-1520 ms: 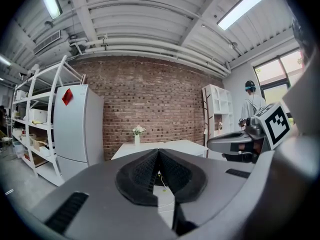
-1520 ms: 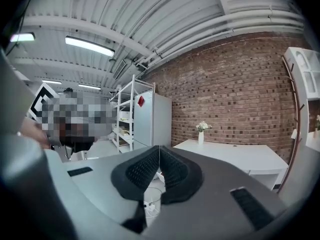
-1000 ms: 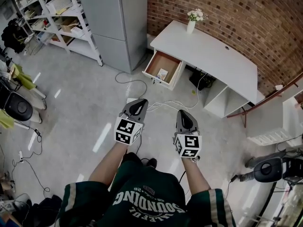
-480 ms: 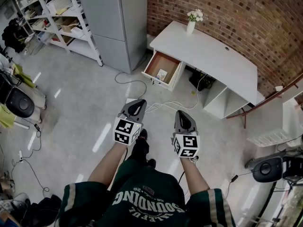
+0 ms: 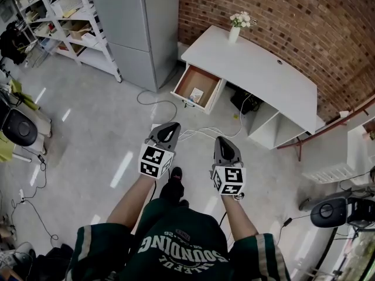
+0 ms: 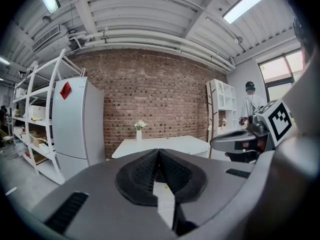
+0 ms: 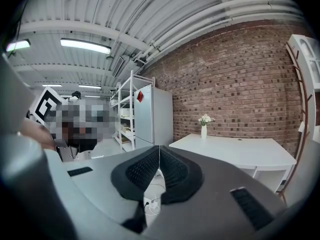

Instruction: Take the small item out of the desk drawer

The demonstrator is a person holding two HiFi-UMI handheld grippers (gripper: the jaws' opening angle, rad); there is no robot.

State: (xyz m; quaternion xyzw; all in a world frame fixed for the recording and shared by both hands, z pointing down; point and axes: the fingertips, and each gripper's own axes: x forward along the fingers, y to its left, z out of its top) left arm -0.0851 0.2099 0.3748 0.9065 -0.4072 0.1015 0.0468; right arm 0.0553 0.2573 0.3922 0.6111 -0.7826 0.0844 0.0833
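A white desk (image 5: pixel 258 69) stands against the brick wall, with its left drawer (image 5: pixel 186 78) pulled open. Inside the drawer lies a small pale item (image 5: pixel 195 94). Both grippers hang over the floor, well short of the drawer and pointing toward it. My left gripper (image 5: pixel 170 126) is shut with nothing in it, its pads meeting in the left gripper view (image 6: pixel 159 152). My right gripper (image 5: pixel 223 140) is also shut and empty, its pads together in the right gripper view (image 7: pixel 159 148). The desk shows ahead in both gripper views (image 6: pixel 165 145) (image 7: pixel 235 151).
A vase of flowers (image 5: pixel 235 31) stands on the desk's far left corner. A grey fridge (image 5: pixel 137 22) and white shelving (image 5: pixel 64 22) stand left of the desk. White cables (image 5: pixel 193 132) trail over the floor before the drawer. Office chairs (image 5: pixel 17 127) sit at the left edge.
The person has stepped toward the desk, a shoe now showing between the arms. Both grippers moved slightly forward, still shut. The desk and drawer shifted a little in the head view.
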